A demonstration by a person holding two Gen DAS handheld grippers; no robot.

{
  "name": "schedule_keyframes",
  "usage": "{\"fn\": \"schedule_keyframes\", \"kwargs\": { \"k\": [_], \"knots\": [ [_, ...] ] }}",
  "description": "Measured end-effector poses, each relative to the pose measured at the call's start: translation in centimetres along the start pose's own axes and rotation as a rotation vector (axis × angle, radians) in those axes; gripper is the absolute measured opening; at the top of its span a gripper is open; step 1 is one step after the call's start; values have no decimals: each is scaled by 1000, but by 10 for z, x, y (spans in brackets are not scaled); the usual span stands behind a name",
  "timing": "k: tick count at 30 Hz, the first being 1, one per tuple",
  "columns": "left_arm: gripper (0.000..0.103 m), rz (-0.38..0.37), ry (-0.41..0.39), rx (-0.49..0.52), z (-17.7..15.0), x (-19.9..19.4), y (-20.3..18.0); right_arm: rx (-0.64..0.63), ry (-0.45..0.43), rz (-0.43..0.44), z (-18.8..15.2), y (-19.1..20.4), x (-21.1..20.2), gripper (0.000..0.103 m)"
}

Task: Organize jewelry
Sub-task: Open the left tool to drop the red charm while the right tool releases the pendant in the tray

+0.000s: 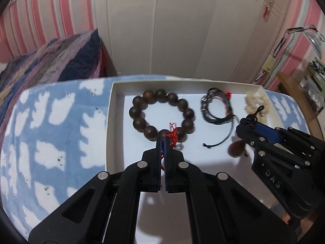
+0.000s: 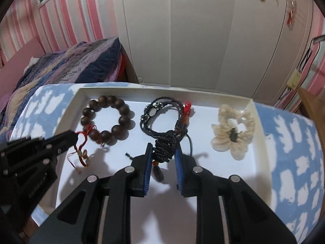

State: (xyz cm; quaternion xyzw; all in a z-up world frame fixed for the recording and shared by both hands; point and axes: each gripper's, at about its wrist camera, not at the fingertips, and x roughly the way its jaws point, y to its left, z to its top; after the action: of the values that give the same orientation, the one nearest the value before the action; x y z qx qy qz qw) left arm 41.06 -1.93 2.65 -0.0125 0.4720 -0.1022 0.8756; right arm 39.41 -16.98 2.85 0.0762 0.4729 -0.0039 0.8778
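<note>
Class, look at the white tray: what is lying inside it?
Inside the white tray: a wooden bead bracelet, a dark cord bracelet and a cream flower piece. Both tools hide the tray's near floor.
</note>
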Motion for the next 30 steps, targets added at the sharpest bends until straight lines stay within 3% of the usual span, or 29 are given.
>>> {"fn": "schedule_keyframes", "kwargs": {
  "k": [10,21,23,25,26,27,30],
  "knots": [
    [0,46,29,19,7,26,-1,18,82,15,13,-7,33,21],
    [2,30,27,-6,3,25,2,18,86,32,16,-8,45,25],
    [7,31,23,-7,1,22,5,14,98,25,18,-6,47,28],
    [27,39,12,-7,0,16,6,9,108,29,16,-7,44,37],
    [31,44,1,-6,0,12,5,10,108,30,15,-11,41,45],
    [39,48,-6,-5,0,8,5,15,107,30,15,-14,38,46],
    [42,53,-20,-5,2,-4,-1,39,99,51,16,-23,27,46]
  ]
}}
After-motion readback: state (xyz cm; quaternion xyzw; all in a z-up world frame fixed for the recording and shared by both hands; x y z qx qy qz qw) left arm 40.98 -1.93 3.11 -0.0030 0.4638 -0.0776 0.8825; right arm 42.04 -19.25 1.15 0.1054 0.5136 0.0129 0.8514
